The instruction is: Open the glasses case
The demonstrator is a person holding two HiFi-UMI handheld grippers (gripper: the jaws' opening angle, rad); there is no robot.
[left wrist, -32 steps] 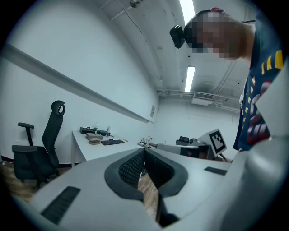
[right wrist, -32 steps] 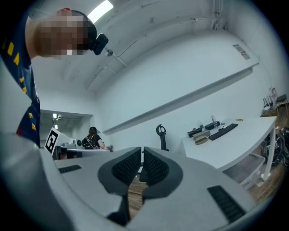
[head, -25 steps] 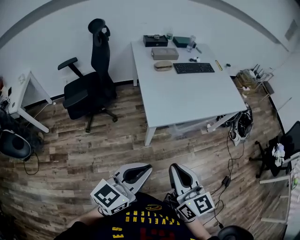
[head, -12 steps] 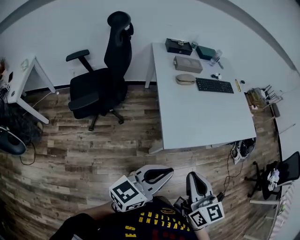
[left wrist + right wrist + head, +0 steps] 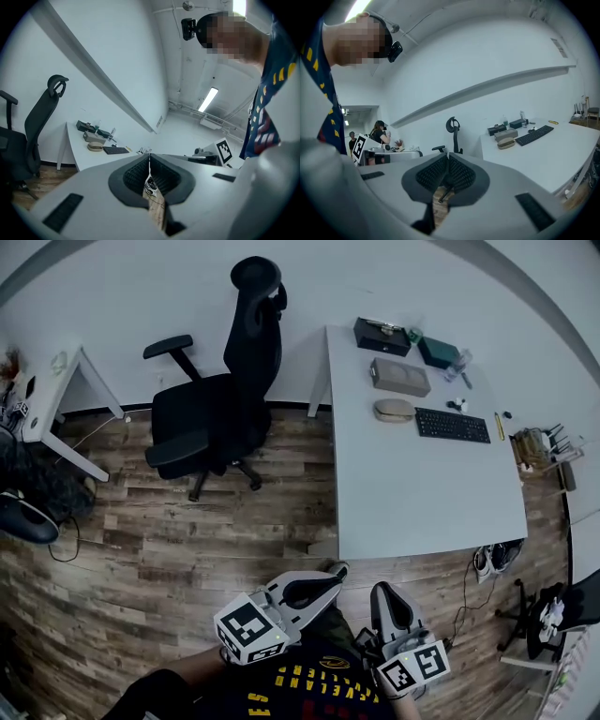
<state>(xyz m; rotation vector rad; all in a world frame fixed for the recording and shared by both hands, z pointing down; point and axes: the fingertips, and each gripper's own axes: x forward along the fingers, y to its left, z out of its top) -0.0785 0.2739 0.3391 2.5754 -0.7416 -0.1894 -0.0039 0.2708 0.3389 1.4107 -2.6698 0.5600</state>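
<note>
head: steeply down, far | gripper views: level | shared: desk (image 5: 422,484)

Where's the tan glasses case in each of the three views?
Head view: case upper right, on the desk, left of the keyboard.
Left gripper view: case left of centre.
Right gripper view: case right of centre.
Shared landmark: the keyboard, just right of it.

I see the glasses case (image 5: 394,410) near the table's (image 5: 412,493) far edge, the keyboard (image 5: 452,425) just right of it, a flat box (image 5: 399,377) behind it. The office chair (image 5: 220,409) stands off the table's left edge.
</note>
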